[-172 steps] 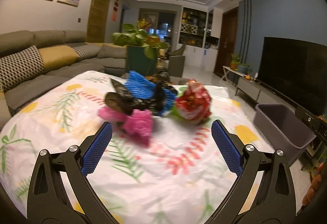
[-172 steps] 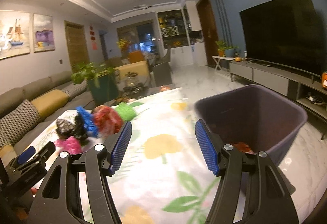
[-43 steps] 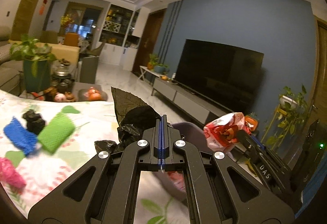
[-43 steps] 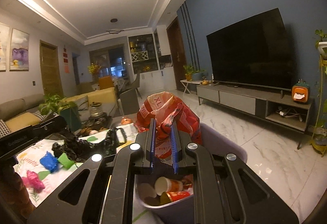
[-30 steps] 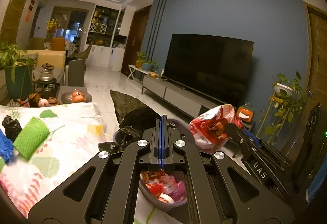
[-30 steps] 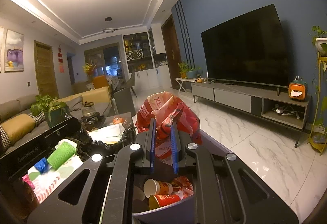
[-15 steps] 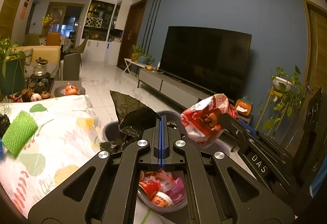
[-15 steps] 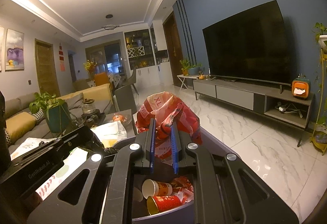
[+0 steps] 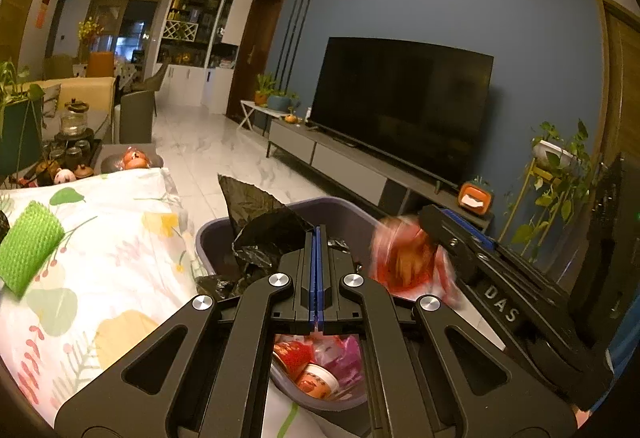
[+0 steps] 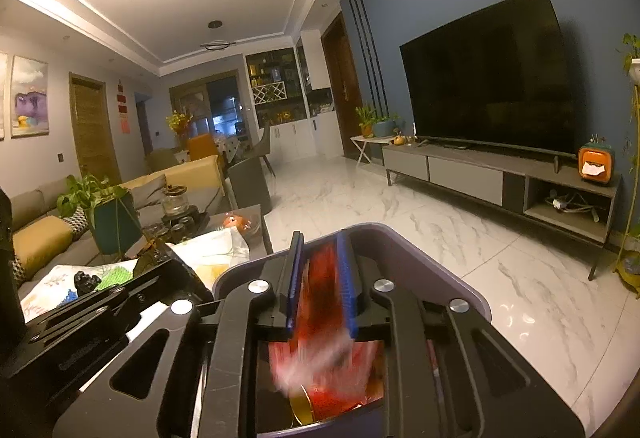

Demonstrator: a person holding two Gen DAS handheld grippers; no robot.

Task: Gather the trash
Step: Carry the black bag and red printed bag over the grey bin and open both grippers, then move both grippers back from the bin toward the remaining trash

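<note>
My left gripper (image 9: 316, 234) is shut on a crumpled black plastic bag (image 9: 264, 234), held over the grey bin (image 9: 332, 204). The bin holds paper cups (image 9: 316, 382) and wrappers. My right gripper (image 10: 320, 266) hangs over the same bin (image 10: 420, 246) with its blue pads slightly apart. A red and white snack bag (image 10: 324, 358), blurred by motion, is slipping down between them into the bin. From the left wrist view the same red bag (image 9: 404, 266) is a blur just below the right gripper's tip (image 9: 440, 218).
A green foam net (image 9: 28, 246) lies on the floral tablecloth (image 9: 100, 278) left of the bin. A low side table with tea ware (image 10: 176, 210) stands beyond. The TV console (image 10: 500, 178) lines the blue wall, with marble floor (image 10: 520, 278) between and a plant stand (image 9: 556, 158) to the right.
The right gripper's pads have parted a little and the red bag has dropped from above the fingers toward the bin. The left gripper still holds the black bag over the bin.
</note>
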